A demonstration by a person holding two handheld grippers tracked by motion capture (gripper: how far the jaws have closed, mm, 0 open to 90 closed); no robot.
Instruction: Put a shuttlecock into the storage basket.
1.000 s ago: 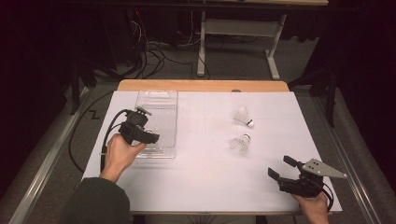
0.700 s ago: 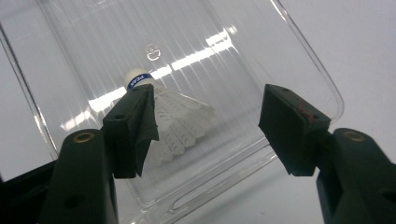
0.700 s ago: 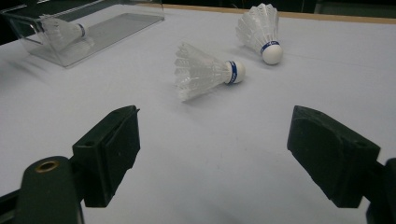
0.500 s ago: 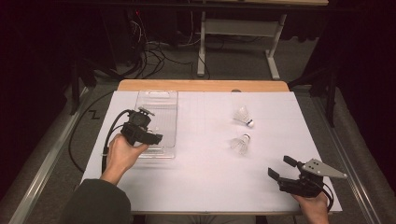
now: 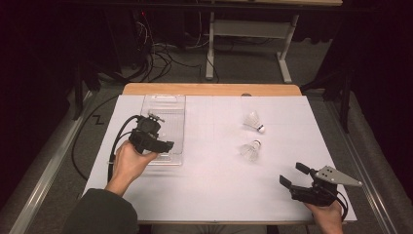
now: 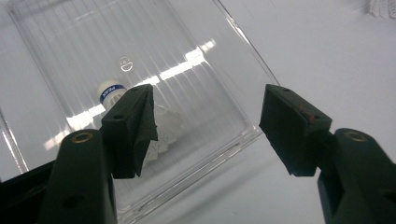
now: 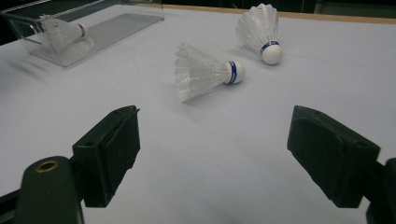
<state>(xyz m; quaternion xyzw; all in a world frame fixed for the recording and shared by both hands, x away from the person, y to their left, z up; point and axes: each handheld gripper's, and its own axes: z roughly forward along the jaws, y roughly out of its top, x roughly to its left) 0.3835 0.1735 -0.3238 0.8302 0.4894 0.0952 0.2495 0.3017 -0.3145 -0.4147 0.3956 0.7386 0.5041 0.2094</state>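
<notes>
So the left gripper (image 6: 205, 123) has its jaws spread wide with nothing pinched between them, hanging right above the near end of the clear plastic tray (image 6: 243, 133). One shuttlecock (image 6: 140, 112) is lying on its side inside that tray, half hidden behind the left-hand jaw, cork end pointing away. Compared with a second ago, the left hand (image 5: 129, 163) has drifted only a little along the tray's near edge in the high view, and the jaws are about as wide as they were, so this looks like the moment just after a drop-off rather than a new grab. Over on the other side, the right gripper (image 7: 212, 156) is also wide open and empty, and it hasn't budged. It points at the two shuttlecocks left on the white table cover (image 5: 204, 170): the nearer one (image 7: 205, 70) lies on its side and the farther one (image 7: 261, 32) sits tipped just behind it, both well apart from the tray. As for writing, the shuttlecock in the tray has a blue band with white letters on it, too small to read for sure.
</notes>
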